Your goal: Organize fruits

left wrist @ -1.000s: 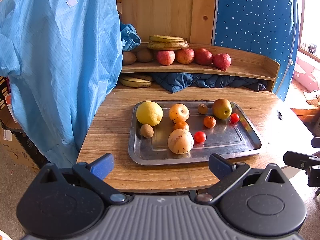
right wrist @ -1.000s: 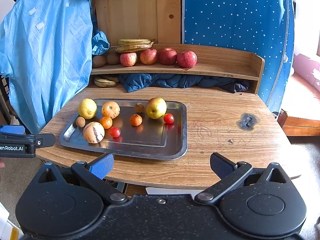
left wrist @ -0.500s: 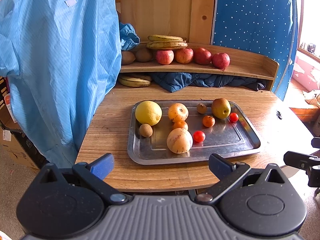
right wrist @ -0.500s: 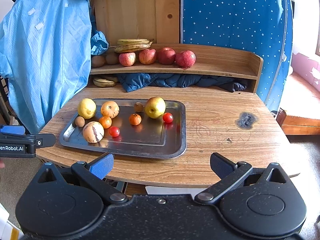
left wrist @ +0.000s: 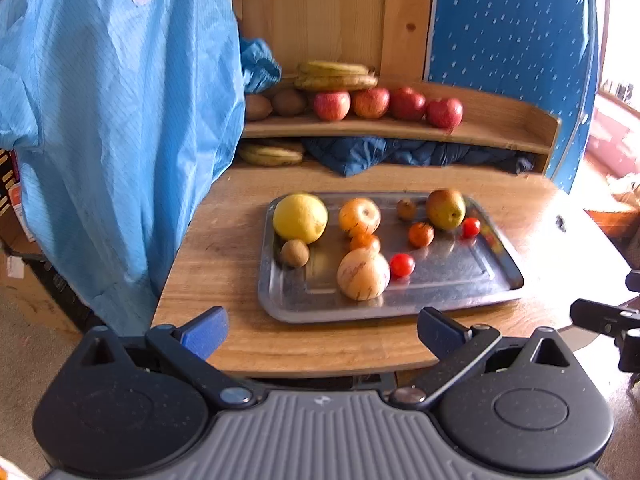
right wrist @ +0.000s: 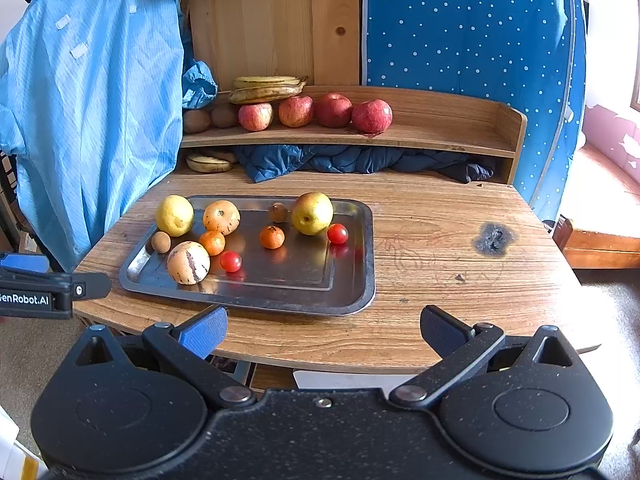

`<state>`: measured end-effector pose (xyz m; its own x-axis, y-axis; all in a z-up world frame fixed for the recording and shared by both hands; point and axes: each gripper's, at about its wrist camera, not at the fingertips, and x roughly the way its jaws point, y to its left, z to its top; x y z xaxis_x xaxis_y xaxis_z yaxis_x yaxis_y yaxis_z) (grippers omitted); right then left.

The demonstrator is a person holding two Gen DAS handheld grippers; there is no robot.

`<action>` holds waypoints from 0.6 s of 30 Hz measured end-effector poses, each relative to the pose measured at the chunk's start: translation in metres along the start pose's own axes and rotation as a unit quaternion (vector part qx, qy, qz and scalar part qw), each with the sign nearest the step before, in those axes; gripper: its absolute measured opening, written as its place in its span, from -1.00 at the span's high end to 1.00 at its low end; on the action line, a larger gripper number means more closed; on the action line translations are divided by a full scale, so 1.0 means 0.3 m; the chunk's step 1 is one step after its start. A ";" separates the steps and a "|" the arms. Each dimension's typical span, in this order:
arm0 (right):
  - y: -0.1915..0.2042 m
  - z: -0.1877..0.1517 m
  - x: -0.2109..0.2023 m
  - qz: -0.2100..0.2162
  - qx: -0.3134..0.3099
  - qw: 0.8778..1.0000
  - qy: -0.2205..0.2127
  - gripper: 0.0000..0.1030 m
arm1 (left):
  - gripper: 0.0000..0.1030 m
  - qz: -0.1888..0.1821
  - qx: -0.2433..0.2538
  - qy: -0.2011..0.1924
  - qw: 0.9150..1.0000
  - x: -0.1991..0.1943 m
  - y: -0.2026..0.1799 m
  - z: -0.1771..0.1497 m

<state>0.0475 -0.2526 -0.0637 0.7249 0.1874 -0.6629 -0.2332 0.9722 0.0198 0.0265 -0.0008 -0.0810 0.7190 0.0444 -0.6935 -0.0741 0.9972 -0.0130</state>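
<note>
Both our grippers, left gripper (left wrist: 322, 330) and right gripper (right wrist: 323, 330), jaws apart and empty, fruit on tray (left wrist: 452, 300) ahead: speckled melon (left wrist: 363, 274) just beyond left jaws, nearer that hand

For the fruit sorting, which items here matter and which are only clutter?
Job:
metal tray holding loose fruit
lemon
cherry tomatoes
shelf with apples and bananas

Clutter:
light blue garment
dark blue cloth
dotted blue panel
</note>
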 end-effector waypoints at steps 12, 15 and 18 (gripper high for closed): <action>0.007 0.002 0.004 -0.001 0.000 1.000 0.000 -0.99 | -0.99 0.022 0.017 0.010 1.000 0.010 0.003 0.002; 0.007 0.003 0.005 0.000 0.000 1.000 0.000 -0.99 | -0.99 0.021 0.019 0.009 1.000 0.011 0.006 0.005; 0.014 0.003 0.010 0.002 -0.002 1.000 0.002 -0.99 | -0.99 0.021 0.021 0.010 1.000 0.015 0.010 0.009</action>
<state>0.0494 -0.2476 -0.0650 0.7220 0.1903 -0.6652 -0.2382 0.9710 0.0192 0.0312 0.0025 -0.0822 0.7022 0.0853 -0.7069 -0.0751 0.9961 0.0455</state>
